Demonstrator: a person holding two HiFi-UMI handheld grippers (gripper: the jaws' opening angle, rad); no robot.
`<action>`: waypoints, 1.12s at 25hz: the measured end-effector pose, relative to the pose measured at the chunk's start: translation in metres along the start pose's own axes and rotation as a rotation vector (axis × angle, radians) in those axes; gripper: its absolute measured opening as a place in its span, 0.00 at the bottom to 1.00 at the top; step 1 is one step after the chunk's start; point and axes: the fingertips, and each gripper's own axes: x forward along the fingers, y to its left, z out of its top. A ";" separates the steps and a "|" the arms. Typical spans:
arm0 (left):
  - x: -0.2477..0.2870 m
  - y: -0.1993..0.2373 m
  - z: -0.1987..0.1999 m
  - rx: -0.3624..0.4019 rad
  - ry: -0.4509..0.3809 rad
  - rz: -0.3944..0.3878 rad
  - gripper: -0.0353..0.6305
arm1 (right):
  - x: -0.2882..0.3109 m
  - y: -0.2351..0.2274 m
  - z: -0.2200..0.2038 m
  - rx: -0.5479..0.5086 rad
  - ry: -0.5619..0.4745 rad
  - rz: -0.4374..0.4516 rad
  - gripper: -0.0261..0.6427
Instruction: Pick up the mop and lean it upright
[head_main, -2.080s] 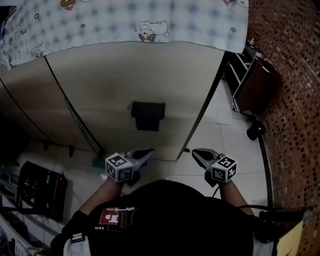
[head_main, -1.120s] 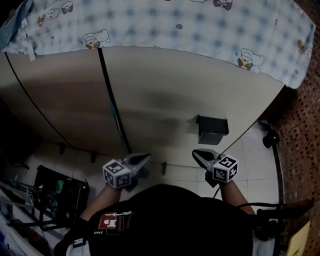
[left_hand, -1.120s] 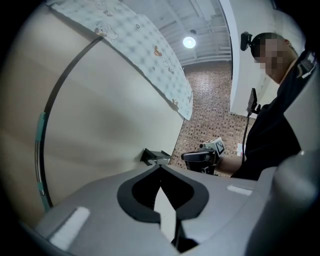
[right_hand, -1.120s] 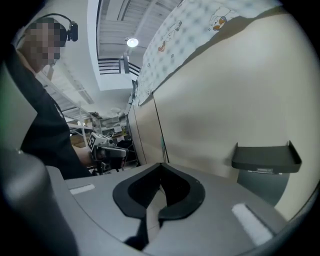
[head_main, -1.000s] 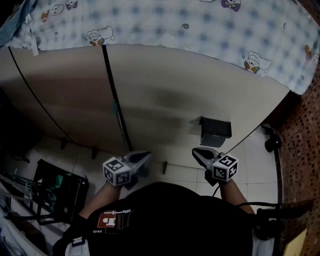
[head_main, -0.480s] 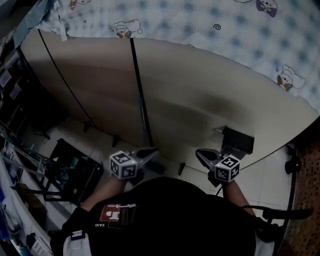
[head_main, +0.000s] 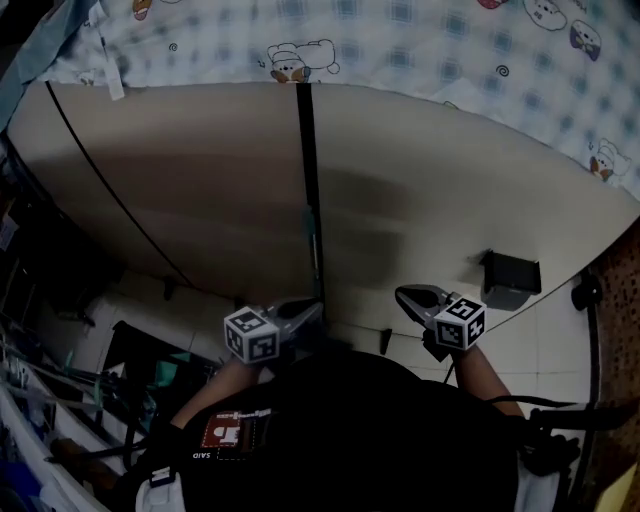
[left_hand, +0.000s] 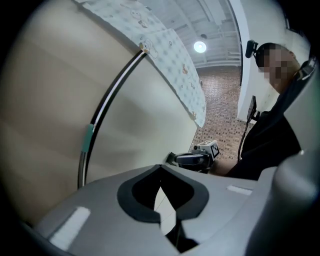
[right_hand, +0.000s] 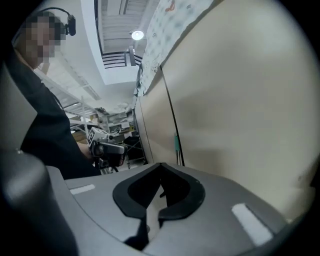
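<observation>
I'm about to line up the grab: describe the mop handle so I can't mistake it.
Find the big beige panel under the cartoon-print cloth. The mop handle is the dark pole standing against it, running from the cloth's edge down toward the left gripper. Unlike the thin slanting dark line to its left, it carries a teal band.
</observation>
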 end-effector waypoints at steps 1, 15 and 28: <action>-0.016 0.014 0.003 0.005 0.006 -0.012 0.05 | 0.018 0.009 0.004 0.024 -0.010 -0.017 0.06; -0.115 0.115 0.036 0.013 0.080 -0.098 0.05 | 0.121 0.084 0.016 0.160 -0.023 -0.129 0.06; -0.052 0.089 0.027 -0.050 0.095 -0.023 0.05 | 0.094 0.031 0.000 0.151 -0.009 -0.027 0.06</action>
